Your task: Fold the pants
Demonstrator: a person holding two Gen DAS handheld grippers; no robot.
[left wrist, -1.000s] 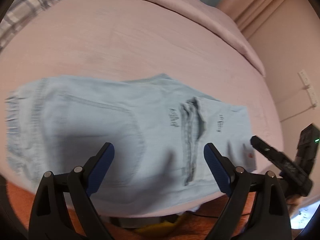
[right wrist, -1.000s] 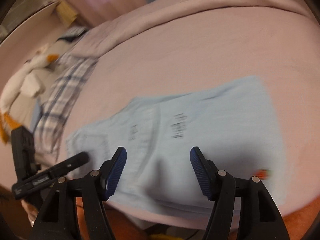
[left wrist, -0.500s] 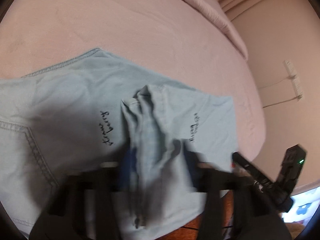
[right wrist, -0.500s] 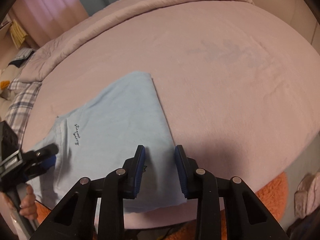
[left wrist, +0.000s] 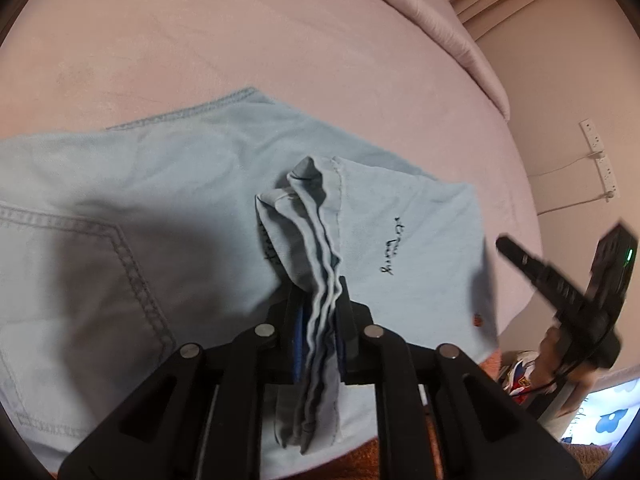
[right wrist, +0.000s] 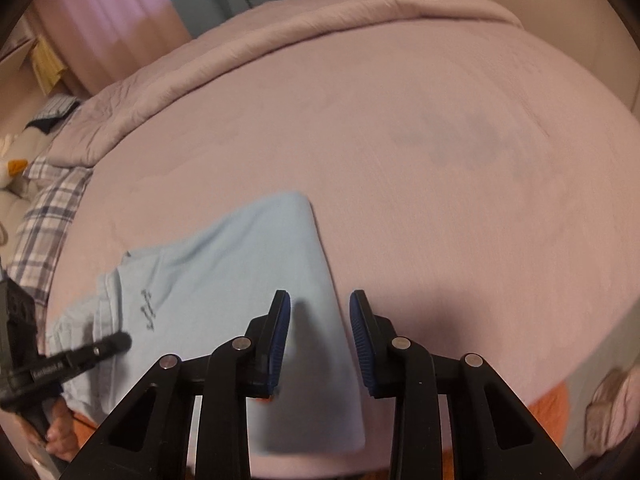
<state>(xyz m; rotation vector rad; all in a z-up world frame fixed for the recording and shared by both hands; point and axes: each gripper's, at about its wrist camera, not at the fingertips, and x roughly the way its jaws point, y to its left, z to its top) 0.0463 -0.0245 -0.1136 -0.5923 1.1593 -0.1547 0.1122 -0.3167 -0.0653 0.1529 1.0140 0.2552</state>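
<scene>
Since a second ago, the left gripper (left wrist: 319, 332) has been closed from wide open onto a bunched ridge of the pants (left wrist: 168, 208), which is now pinched between its pads. The right gripper (right wrist: 319, 340) has been narrowed but is held apart over the folded edge, clamping nothing. The pants are spread on the near edge of the pink bed (right wrist: 420, 160).

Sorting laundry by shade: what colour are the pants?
Pale light-blue denim pants, clearest in the left wrist view.
</scene>
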